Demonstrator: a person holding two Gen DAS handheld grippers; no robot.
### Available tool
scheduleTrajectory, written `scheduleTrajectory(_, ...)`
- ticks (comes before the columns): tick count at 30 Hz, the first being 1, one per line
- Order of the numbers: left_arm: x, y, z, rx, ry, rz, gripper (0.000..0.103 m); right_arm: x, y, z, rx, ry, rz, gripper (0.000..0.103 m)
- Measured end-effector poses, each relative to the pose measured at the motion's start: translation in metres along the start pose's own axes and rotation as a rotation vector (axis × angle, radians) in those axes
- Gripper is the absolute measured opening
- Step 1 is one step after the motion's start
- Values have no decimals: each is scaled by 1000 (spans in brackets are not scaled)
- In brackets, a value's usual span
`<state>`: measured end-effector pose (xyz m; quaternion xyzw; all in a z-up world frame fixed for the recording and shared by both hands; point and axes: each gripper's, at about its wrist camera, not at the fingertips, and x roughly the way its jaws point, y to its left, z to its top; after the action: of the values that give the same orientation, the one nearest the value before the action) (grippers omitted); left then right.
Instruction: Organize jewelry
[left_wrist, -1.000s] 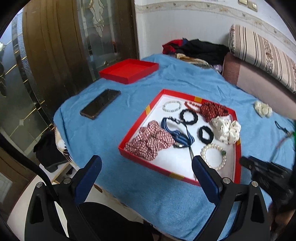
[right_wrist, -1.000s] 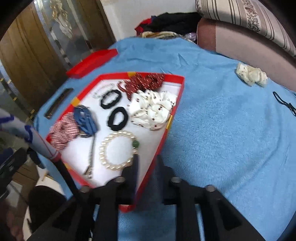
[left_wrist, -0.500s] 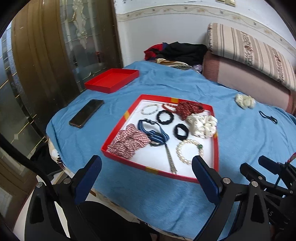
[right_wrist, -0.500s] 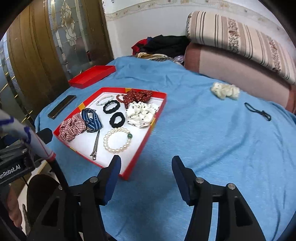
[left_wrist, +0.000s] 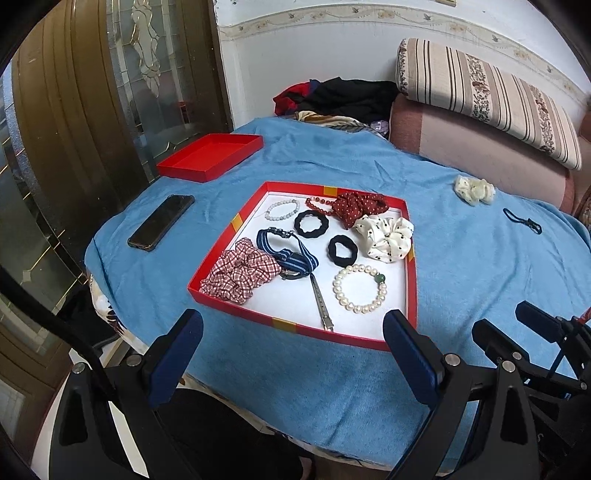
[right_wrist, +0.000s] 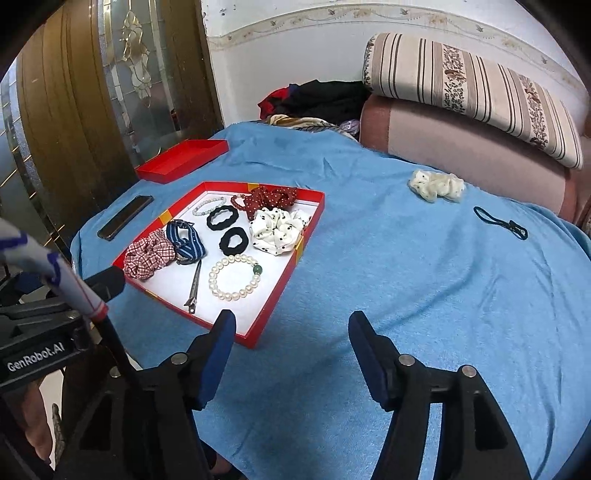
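Mostly, the sorting looks done, judging by how much is already gathered in the red tray (left_wrist: 410, 280) at the centre of the left wrist view; inside it are seen a pearl bracelet (left_wrist: 359, 288) toward the lower right, a metal hair clip (left_wrist: 321, 302) beside it, a checked scrunchie (left_wrist: 242, 272) at the lower left, a striped blue band (left_wrist: 290, 253), two black hair ties (left_wrist: 311, 223), a white dotted scrunchie (left_wrist: 385, 237), a red dotted scrunchie (left_wrist: 356, 209), a red bead strand partly hidden under it, and a pale bead bracelet (left_wrist: 282, 209) at the top. Two pieces are left outside on the blue cloth (right_wrist: 406, 295); a cream scrunchie (right_wrist: 437, 185) is seen at the upper right of the right wrist view, and a dark cord (right_wrist: 499, 222) lies just below and to the right of it, both well apart from the tray. The left claw (left_wrist: 293, 341) is held spread wide and empty at the bottom of its frame, in front of the tray's near edge; the right claw (right_wrist: 291, 343) is likewise parted and empty, over bare cloth beside the tray's right corner. A red lid (left_wrist: 210, 157) and a phone (left_wrist: 161, 222) are set aside at the upper left. What remains, it is judged, is fetching those two stray pieces, likely with the right claw.
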<state>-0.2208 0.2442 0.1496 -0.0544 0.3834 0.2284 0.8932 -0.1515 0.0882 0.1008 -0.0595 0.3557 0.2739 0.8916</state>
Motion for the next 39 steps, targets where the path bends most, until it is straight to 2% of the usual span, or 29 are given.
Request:
scheduleTrajectory(25,33,21,-5,-51,83,-21,97,18,11,-4,-23,40,-26,73)
scheduleTrajectory(39,47,47,8,-73,84,-12,97,31,25,5,-42,51,-31,74)
